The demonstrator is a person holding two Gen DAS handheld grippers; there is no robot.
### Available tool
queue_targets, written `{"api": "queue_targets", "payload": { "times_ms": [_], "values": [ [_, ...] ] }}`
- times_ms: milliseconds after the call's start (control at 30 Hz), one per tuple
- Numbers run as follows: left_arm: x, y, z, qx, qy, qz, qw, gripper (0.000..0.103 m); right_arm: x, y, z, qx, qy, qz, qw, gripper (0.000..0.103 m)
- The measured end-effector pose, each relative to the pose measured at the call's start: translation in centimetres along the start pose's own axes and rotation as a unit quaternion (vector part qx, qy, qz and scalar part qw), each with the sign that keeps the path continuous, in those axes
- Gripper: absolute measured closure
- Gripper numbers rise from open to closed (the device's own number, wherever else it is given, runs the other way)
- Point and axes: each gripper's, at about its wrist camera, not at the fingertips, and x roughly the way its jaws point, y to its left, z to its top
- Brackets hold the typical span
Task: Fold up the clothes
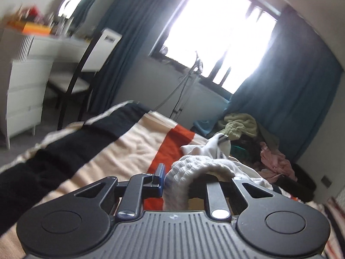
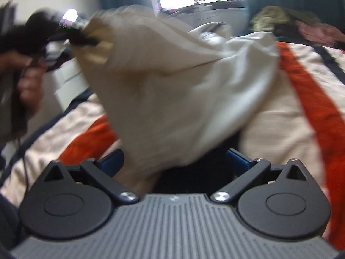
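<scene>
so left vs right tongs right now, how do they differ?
Left tongs are closed on the white garment; right tongs are spread open, with the cloth only draped between their fingers. The left holds its corner lifted high; the right sits low by the striped blanket. Both meet the same garment.

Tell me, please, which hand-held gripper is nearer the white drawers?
Left. The left hand-held gripper is held up in front of the white drawers; the right hand-held gripper sits farther back over the bed.
</scene>
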Motion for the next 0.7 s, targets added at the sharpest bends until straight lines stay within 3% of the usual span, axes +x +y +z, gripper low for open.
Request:
{"api": "queue_targets", "payload": {
  "times_ms": [67,200,500,700],
  "values": [
    [0.7,0.8,-0.2,-0.027,0.012,0.005,0.9996,0.084,1.0,1.6,-0.3,-0.014,-0.001,0.002,1.0,0.0],
    [1.4,1.7,-0.4,-0.053,0.023,0.016,0.9982,0.084,2.5,1.2,-0.5,0.035,-0.016,-0.022,0.999,0.0],
    [1.9,1.9,-0.7,-0.036,0.058,0.049,0.9965,0.085,1.3,0.3,0.4,0.051,-0.042,-0.025,0.998,0.0],
    [2.0,1.3,-1.1,-0.017,0.087,0.057,0.9945,0.085,-0.4,-0.8,1.4,0.076,-0.076,-0.069,0.992,0.0]
  ]
}}
